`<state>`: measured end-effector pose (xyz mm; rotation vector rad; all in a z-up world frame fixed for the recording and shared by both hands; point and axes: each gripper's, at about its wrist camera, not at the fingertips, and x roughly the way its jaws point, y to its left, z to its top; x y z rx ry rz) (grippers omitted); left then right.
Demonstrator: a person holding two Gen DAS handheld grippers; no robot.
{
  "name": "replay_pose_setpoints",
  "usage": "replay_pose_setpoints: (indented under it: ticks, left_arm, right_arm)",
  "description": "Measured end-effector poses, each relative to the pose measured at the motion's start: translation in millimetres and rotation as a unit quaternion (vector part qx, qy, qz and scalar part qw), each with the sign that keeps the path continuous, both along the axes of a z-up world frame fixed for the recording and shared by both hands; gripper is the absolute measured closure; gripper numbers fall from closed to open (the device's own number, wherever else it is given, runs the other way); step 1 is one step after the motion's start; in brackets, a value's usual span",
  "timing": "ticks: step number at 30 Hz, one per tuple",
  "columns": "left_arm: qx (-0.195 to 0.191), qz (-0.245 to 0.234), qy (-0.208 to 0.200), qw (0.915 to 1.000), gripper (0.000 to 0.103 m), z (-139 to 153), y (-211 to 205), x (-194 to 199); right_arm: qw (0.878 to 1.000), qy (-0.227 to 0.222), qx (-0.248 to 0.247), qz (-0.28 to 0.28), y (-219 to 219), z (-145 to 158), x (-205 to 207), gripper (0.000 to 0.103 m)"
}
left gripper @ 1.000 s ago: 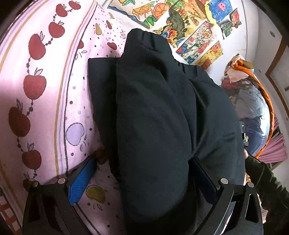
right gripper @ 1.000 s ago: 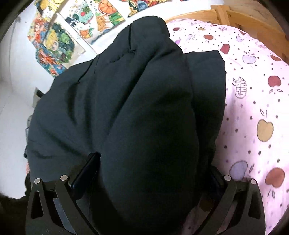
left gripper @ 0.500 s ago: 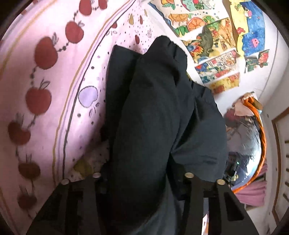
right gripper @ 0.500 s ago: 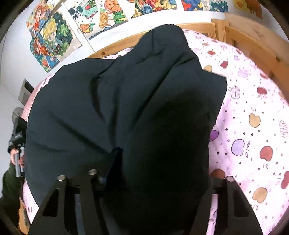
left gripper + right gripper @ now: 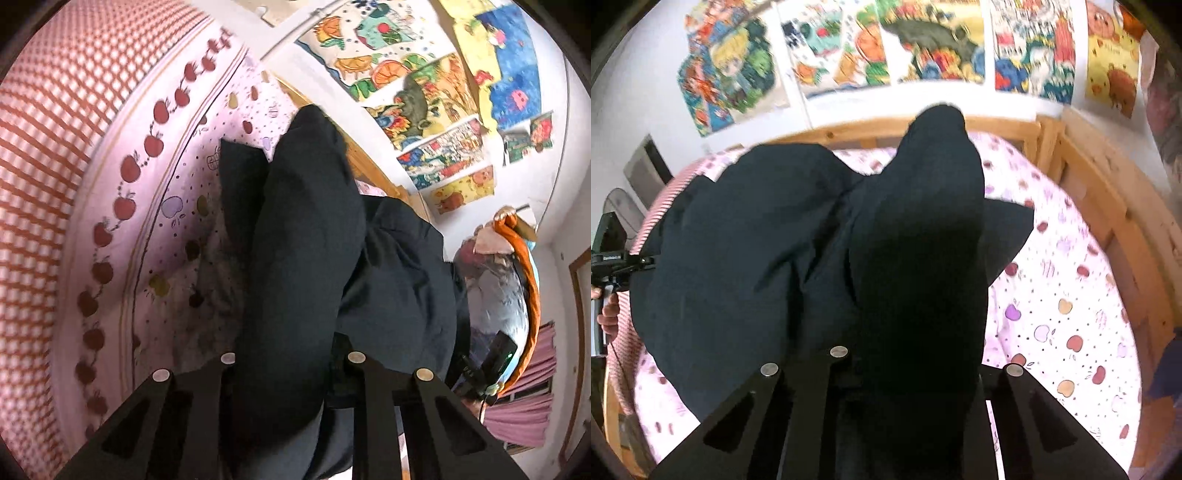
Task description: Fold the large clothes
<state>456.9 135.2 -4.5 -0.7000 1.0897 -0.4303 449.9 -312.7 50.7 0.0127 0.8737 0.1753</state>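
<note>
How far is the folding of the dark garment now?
Done: both grippers have just closed on the dark garment, the left gripper and right gripper each pinching a bunched part. In hand: its near end hangs raised above the apple-print sheet. Left: laying the fold flat.

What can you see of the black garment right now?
The black garment is large, matte, thick, soft fabric with no visible print. A bunched fold runs up between each pair of tongs: the left tongs and right tongs have just closed on it. The rest drapes onto the apple-print bedsheet. Its full shape is hidden.
</note>
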Motion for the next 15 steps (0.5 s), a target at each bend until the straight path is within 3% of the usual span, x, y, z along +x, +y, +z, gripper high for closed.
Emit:
replay_pose_setpoints:
  ticks: [9, 15]
  left_arm:
    - [0.017, -0.02, -0.007, 0.9996, 0.082, 40.0, 20.2, -58.2]
    - [0.009, -0.016, 0.012, 0.9998, 0.082, 17.8, 25.3, -83.1]
  right_arm:
    - [0.999, -0.024, 0.006, 0.025, -5.7, 37.0, -59.6, 0.089]
    - [0.999, -0.009, 0.01, 0.033, -19.4, 21.9, -92.9, 0.089]
